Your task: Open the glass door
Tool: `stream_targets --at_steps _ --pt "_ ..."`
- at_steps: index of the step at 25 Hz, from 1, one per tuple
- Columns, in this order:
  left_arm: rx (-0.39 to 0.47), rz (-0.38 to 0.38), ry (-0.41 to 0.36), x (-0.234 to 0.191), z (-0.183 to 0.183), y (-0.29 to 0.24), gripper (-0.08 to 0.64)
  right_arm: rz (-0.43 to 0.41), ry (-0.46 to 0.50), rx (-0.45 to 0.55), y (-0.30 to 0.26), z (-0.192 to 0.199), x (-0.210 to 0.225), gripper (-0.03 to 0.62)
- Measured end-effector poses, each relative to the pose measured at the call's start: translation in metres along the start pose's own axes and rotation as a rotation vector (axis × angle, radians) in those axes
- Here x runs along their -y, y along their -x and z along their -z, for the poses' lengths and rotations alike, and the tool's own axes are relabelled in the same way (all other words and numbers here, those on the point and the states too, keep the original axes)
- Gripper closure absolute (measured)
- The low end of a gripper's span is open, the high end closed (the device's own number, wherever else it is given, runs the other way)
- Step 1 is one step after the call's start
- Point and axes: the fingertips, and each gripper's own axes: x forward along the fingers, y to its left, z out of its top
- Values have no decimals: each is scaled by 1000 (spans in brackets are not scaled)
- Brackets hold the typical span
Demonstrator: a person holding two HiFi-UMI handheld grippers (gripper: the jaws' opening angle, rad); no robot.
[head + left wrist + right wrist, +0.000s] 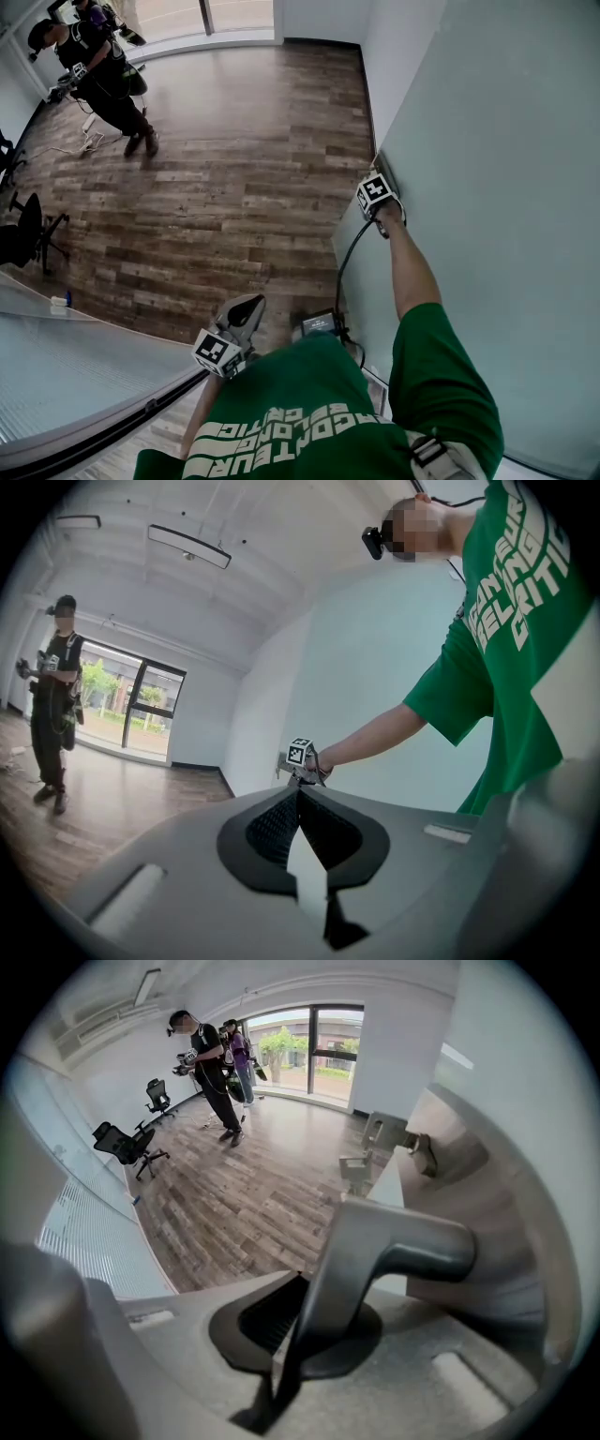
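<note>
Far ahead of the fingertips of the right gripper [296, 1279], a person in dark clothes [211, 1063] stands on the wood floor [253, 1185]. A black office chair [127, 1143] sits left of them, nearer.

Head and left gripper views both show the right gripper [382, 178].

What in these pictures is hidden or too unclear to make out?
- Right gripper view: the door handle covers where the right gripper's jaws pinch it.
- Head view: that grip is hidden behind the marker cube and the hand.
- Every view: whatever lies behind the glass door; its pane looks opaque.
- Left gripper view: what the far person is holding, too small.
</note>
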Motion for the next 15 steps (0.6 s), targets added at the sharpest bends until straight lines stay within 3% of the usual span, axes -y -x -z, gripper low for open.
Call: stream_targets --at_steps 11,15 --pt "-4 -40 8 -10 5 2 548 113 -53 2 9 11 64 598" --pt "2 -44 26 -8 1 0 548 110 -75 -15 13 16 78 598"
